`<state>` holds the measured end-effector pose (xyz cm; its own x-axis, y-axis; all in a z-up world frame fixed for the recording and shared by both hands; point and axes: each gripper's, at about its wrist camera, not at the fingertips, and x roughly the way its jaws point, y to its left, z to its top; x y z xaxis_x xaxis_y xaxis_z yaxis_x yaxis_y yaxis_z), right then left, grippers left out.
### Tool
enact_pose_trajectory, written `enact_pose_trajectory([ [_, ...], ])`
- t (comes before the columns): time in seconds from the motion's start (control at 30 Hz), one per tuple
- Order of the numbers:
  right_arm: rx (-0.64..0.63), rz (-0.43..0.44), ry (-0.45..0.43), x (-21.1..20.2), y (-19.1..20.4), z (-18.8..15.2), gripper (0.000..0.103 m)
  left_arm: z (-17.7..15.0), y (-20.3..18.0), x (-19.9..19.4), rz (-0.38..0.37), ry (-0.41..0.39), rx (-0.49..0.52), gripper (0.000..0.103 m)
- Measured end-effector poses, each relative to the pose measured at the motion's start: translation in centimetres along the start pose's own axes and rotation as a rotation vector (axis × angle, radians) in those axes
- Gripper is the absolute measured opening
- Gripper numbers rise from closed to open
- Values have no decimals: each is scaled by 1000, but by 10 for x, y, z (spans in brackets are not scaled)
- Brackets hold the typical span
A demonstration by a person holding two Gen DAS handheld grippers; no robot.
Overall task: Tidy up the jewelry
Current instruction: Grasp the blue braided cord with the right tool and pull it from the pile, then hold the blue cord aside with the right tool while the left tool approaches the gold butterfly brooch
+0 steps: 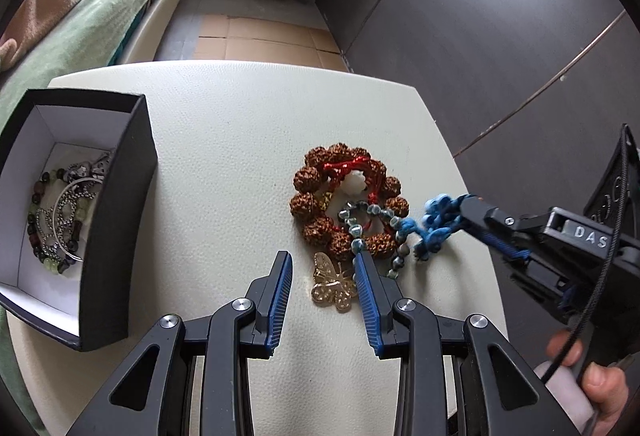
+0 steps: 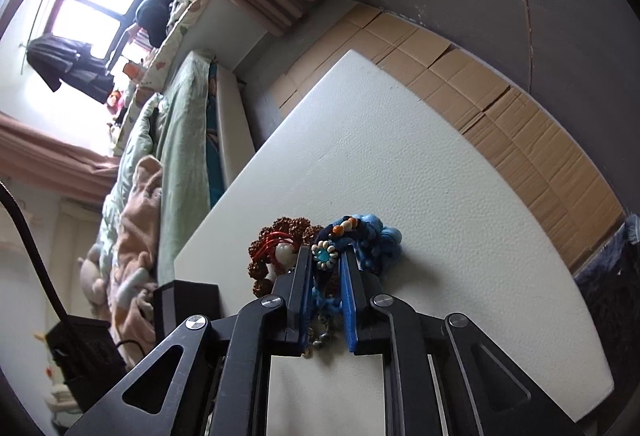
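Several pieces boxed, three left on the table.
Our right gripper (image 2: 325,260) pinches the blue cord bracelet (image 1: 434,222); left gripper (image 1: 322,268) gapes empty over the butterfly brooch (image 1: 334,284); rudraksha bracelet (image 1: 316,202) waits outside the black box (image 1: 116,220).

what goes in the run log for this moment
right gripper: shut on blue braided bracelet | left gripper: open, empty | box: open
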<state>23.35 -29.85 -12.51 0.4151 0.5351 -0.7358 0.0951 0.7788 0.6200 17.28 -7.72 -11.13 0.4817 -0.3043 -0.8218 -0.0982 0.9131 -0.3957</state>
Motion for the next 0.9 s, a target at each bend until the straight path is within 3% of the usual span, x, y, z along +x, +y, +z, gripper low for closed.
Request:
enact_pose_trajectory([
  [0.3,28,1,-4,-14,-13,0,15,-7,-7,16,102,7,51,34],
  [0.47,33,1,5,-14,-14,0,15,-9,-19,21,109,9,87,34],
  [0.6,30,-1,18,-12,-15,0,15,-14,-33,24,153,1,151,38],
  [0.73,33,-1,25,-10,-14,0,15,-25,-50,29,220,-15,281,50],
  [0.87,35,1,24,-10,-14,0,15,-29,-55,32,251,-47,328,51],
  [0.9,34,0,24,-10,-14,0,15,-28,-53,31,249,-51,318,45],
])
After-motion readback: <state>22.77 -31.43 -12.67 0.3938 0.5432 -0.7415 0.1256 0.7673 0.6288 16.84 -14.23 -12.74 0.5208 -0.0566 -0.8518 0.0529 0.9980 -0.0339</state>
